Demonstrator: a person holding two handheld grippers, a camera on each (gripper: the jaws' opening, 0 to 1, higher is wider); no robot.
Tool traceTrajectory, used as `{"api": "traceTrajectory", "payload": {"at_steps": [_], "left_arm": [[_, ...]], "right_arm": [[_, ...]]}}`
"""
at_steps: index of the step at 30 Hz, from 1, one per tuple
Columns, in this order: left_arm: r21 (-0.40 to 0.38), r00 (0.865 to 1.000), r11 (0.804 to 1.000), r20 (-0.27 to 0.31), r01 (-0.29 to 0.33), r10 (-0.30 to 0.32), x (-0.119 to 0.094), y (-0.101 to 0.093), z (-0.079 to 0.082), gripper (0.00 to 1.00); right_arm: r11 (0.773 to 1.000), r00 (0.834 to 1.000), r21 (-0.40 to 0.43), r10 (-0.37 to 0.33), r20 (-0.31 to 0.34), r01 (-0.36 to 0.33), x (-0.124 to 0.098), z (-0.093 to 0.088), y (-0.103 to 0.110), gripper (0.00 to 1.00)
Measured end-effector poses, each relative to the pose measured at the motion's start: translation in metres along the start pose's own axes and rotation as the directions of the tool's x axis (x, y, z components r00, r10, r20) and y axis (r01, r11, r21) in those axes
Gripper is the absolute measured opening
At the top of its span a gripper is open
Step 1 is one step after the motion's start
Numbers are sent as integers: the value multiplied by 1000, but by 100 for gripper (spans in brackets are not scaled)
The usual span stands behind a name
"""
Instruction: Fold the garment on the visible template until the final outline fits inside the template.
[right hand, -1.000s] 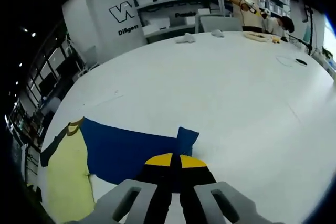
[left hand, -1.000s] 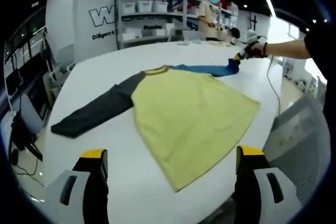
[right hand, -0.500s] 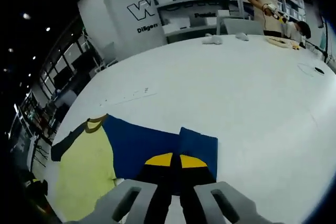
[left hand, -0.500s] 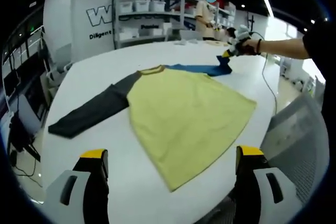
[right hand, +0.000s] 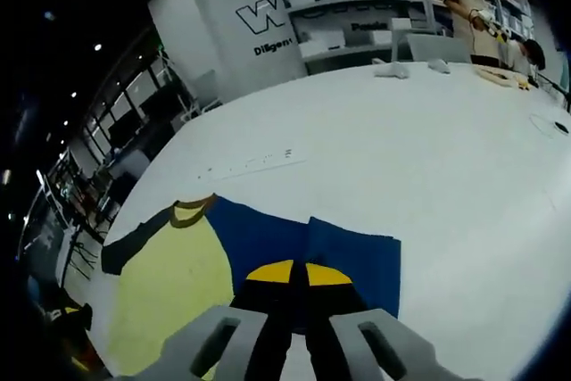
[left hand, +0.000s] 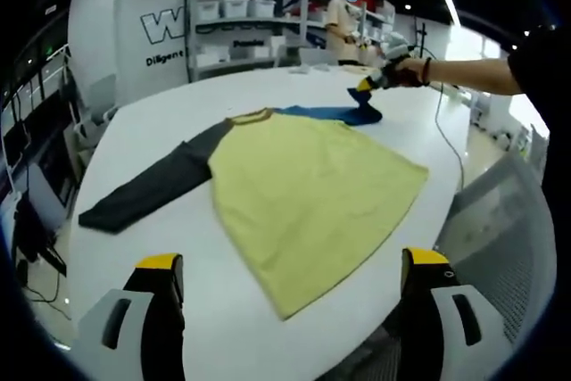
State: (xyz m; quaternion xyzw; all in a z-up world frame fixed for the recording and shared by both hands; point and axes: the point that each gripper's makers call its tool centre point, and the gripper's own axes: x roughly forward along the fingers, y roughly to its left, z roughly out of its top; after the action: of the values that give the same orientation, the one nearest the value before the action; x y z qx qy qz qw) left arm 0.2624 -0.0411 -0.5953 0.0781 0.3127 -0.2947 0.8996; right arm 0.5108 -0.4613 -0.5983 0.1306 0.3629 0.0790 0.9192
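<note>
- The blue sleeve could be slipping out of the right gripper, whose jaws are being held closed on its cuff, if pulled too sharply.
- The garment is lying flat on the white table, its hem being just ahead of the left gripper, whose jaws are being held apart and empty.

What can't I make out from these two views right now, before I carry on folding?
- Template outline: not discernible on the white table in either view.
- Blue sleeve cuff: hidden under the right gripper in the right gripper view.
- Shirt hem, near corner: hangs past the table edge in the left gripper view.
- Left gripper: open, holding nothing.
</note>
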Motion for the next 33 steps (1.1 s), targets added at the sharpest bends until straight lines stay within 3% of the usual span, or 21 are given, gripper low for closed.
{"api": "traceTrajectory", "payload": {"at_steps": [23,33], "left_arm": [[-2,999,1000,39,-3,3,0,-6,15,98],[0,999,1000,49,12,-12,1,-11,17,97]], "right_arm": [[992,993,-42,115,-9,-115,13,9,77,0],[976,983,-118,181,-26,-183,22,12,128,0]]}}
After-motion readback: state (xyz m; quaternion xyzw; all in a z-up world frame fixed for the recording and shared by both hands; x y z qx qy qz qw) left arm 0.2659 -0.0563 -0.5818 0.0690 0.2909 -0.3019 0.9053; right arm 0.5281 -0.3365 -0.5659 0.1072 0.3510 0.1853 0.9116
